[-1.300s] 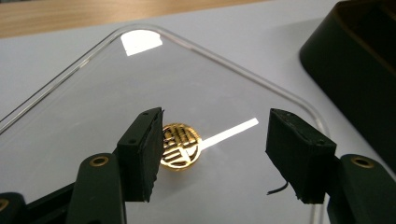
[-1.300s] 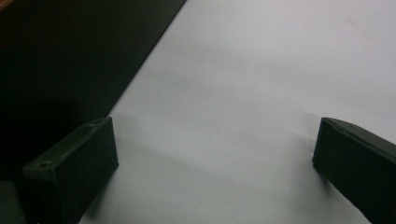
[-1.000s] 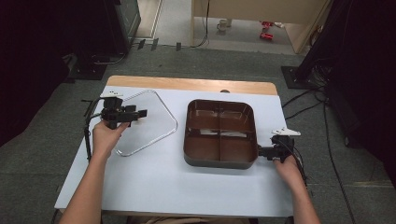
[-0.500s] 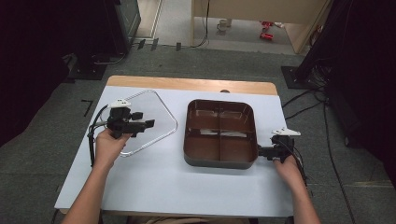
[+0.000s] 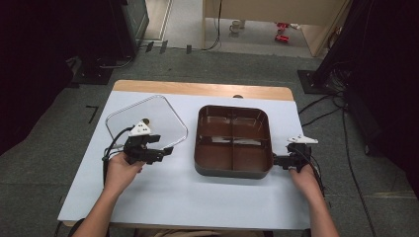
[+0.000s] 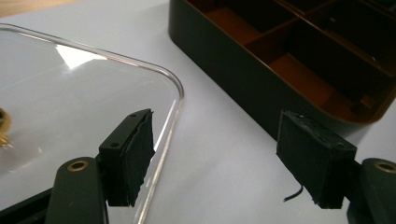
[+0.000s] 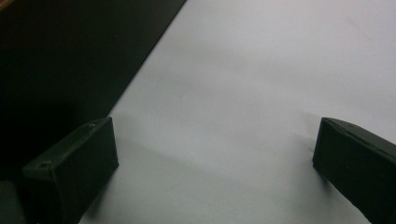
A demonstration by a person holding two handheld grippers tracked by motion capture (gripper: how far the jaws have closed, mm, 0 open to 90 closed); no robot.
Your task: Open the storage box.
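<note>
High view: a person's two forearms enter from the near edge of the white desk (image 5: 207, 197), each hand bearing a claw. The left claw (image 5: 165, 152) lies at the near right edge of the clear lid (image 5: 143, 116), which rests flat on the desk; the brown four-compartment tray (image 5: 233, 168) stands beyond the claw's tips, apart from the lid, with bare desk between them. Left gripper view: the left claw (image 6: 224, 168) has its jaws apart, having just been opening, and nothing is pressed between the pads; one jaw hangs over the rounded corner of the clear lid (image 6: 74, 93), the other over the bare desk just short of the wall of the brown tray (image 6: 243, 79). The lid's rim runs past the inner face of the first jaw; whether that pad touches the rim cannot be told. A small brass-coloured fitting (image 6: 3, 128) sits on the lid, at the far side from the claw. High view: the right claw (image 5: 277, 160) points at the near right corner of the tray. Right gripper view: the right claw (image 7: 215, 168) stands with its jaws apart over bare desk, the dark tray wall (image 7: 70, 60) just beside one jaw, nothing between the pads.
</note>
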